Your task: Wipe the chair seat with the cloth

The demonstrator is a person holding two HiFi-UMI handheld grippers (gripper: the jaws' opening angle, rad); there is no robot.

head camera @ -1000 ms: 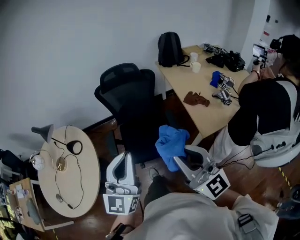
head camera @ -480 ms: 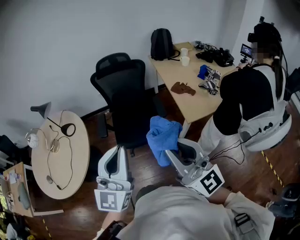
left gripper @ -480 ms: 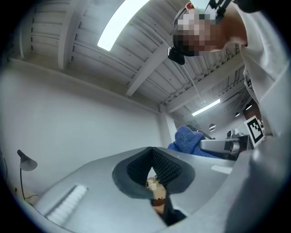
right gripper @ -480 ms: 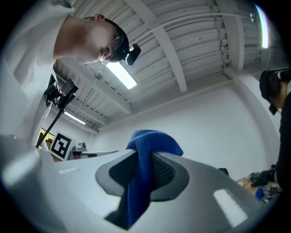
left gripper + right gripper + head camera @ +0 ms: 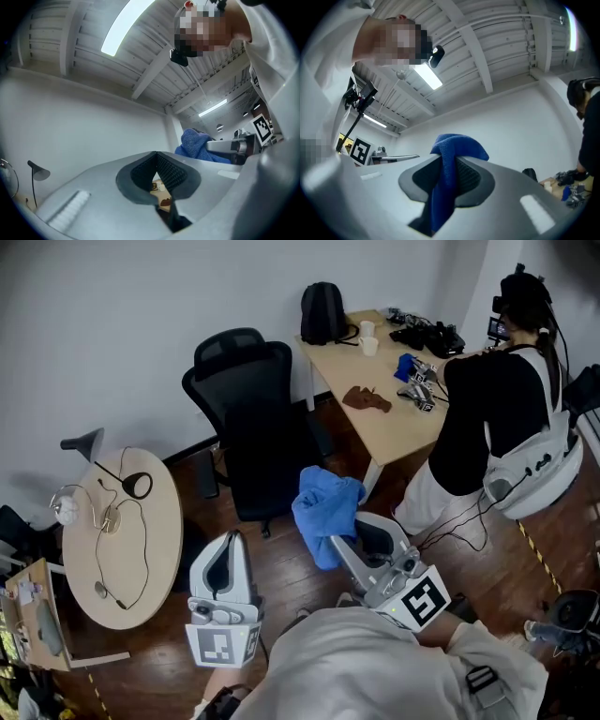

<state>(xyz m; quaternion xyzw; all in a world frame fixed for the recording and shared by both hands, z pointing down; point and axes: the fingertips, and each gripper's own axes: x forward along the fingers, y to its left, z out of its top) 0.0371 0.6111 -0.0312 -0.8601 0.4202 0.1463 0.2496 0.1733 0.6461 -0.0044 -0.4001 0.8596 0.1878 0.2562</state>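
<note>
A black office chair (image 5: 246, 399) stands against the wall, its dark seat (image 5: 267, 479) facing me. Held just in front of the seat, my right gripper (image 5: 337, 542) is shut on a blue cloth (image 5: 326, 509) that bunches above the jaws and hangs down. In the right gripper view the cloth (image 5: 451, 161) runs between the two pads of that gripper (image 5: 447, 183). To its left, my left gripper (image 5: 230, 542) points up, shut, with nothing in it. The left gripper view shows its own jaws (image 5: 158, 182) together and the cloth (image 5: 196, 143) off to the right.
A round wooden table (image 5: 155, 559) with a corded headset and a small lamp stands at the left. A desk (image 5: 398, 432) at the back right carries a backpack (image 5: 322, 313), cups and a brown rag (image 5: 367, 399). A person (image 5: 492, 418) stands at it. The floor is dark wood.
The head view has swung, so the chair and desk sit a little higher and further left. Both grippers hold much the same pose, the cloth still in the right one.
</note>
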